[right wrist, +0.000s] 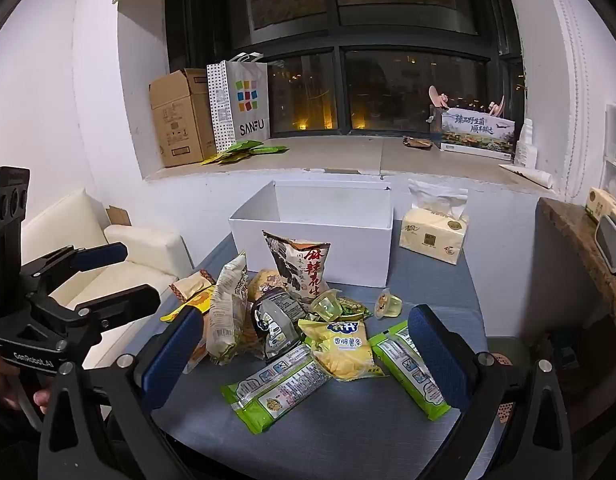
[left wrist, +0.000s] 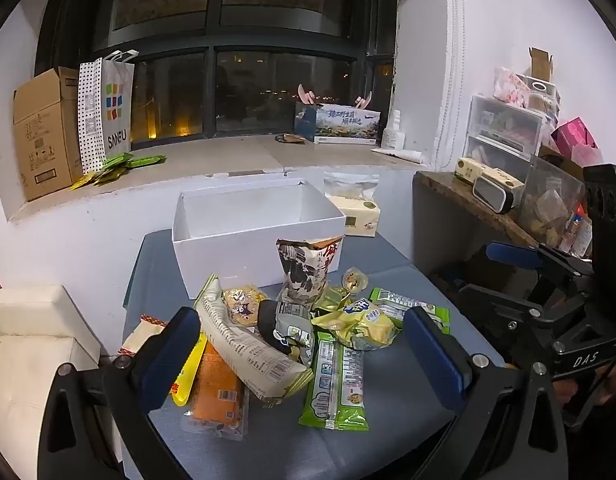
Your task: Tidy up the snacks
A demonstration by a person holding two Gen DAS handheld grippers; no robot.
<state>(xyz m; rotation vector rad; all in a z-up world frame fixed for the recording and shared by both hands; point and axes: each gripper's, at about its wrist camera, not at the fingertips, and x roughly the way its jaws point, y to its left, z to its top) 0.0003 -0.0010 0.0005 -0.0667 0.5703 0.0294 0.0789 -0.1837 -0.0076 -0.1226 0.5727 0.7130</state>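
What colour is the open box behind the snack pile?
White box, inside and out; clearest in the right wrist view.

A plain white box stands on the blue-grey counter. The peanut bag is black-and-white inked with an orange panel. Green-and-white packets, a yellow crisp bag, an orange packet. Blue-padded fingers on black frames.

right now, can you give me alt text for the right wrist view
A pile of snack packets lies on a grey table in front of an open white box, with a tissue pack to the box's right. The right gripper hovers over the pile, open and holding nothing, its blue fingers spread wide; the left gripper shows at the left edge.
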